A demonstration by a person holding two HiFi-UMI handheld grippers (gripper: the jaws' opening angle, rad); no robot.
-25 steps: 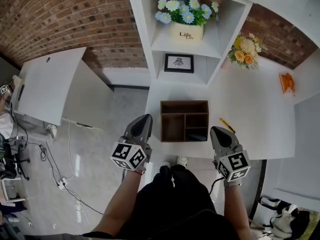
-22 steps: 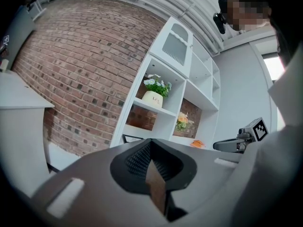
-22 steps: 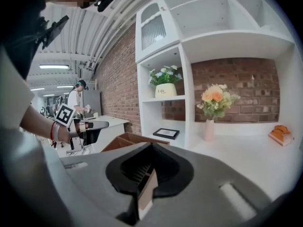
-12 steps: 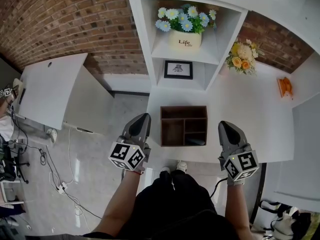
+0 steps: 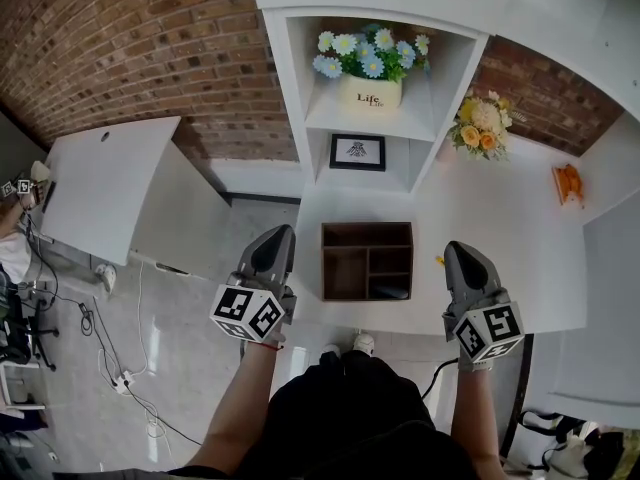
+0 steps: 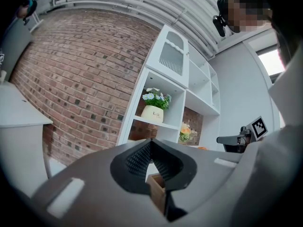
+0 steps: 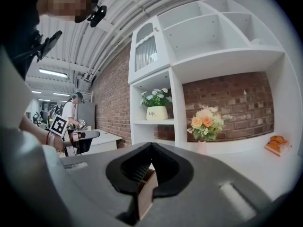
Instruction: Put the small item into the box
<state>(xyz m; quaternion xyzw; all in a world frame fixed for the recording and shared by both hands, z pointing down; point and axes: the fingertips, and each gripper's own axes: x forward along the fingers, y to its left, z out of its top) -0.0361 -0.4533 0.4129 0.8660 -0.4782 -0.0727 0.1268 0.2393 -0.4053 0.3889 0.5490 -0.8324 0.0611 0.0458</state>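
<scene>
A brown wooden box (image 5: 368, 260) with several compartments stands on the white table (image 5: 520, 228); a dark thing (image 5: 395, 293) lies in its near right compartment. Just right of the box, a small yellow item (image 5: 439, 260) peeks out beside my right gripper (image 5: 458, 252), which hovers over it, shut and empty. My left gripper (image 5: 279, 234) is left of the box, over the table's edge, also shut with nothing in it. The left gripper view has the jaws (image 6: 151, 142) meeting above a corner of the box (image 6: 158, 188). In the right gripper view the closed jaws (image 7: 151, 144) frame the box (image 7: 147, 188) too.
A white shelf unit at the back holds a flower pot (image 5: 371, 93) and a framed picture (image 5: 357, 150). A bouquet (image 5: 478, 123) and an orange object (image 5: 567, 183) sit on the table's far right. Another white table (image 5: 110, 183) stands to the left, with cables on the floor.
My right gripper has shifted right and toward me, and now covers most of the yellow item. The left gripper has barely moved.
</scene>
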